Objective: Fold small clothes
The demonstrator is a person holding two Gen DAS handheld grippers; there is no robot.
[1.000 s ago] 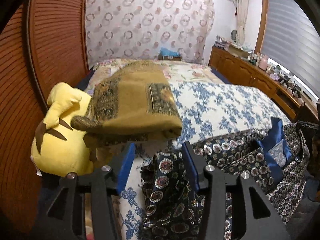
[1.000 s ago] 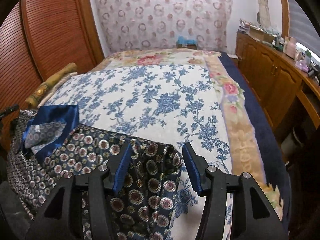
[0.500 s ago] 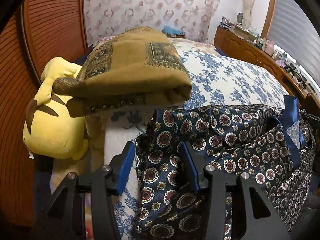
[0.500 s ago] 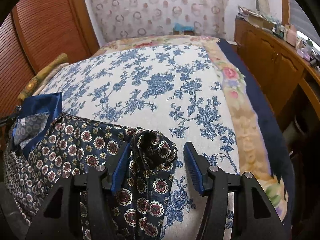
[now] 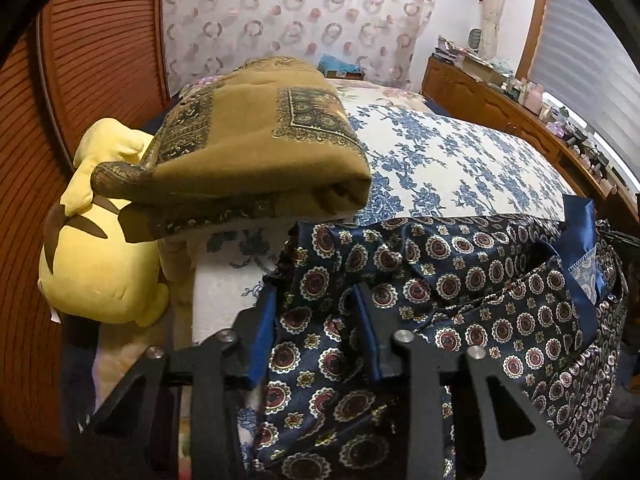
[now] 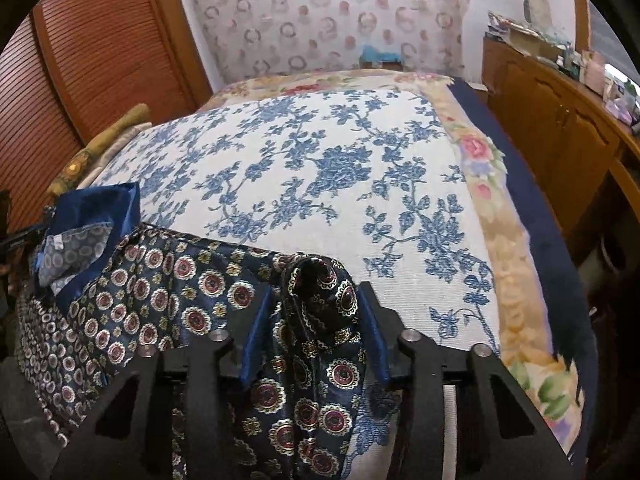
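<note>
Now gripping both corners of the garment

Both jaws have just been closing. Left gripper (image 5: 316, 316) and right gripper (image 6: 314, 320) each pinch bunched fabric of the navy satin medallion-print garment (image 5: 460, 280), at the near edge of the blue-floral bed (image 6: 320, 168). Next, probably lift and spread it flat. Yellow plush toy (image 5: 96, 264) and wooden cabinets (image 6: 552, 120) flank the bed.

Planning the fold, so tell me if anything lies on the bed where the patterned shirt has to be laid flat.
Beyond the patterned shirt the floral bedspread looks bare. A folded brown blanket and yellow plush toy sit off to one side. Each hand-held gripper, left and right, has just been closing, shirt fabric between its jaws.
</note>
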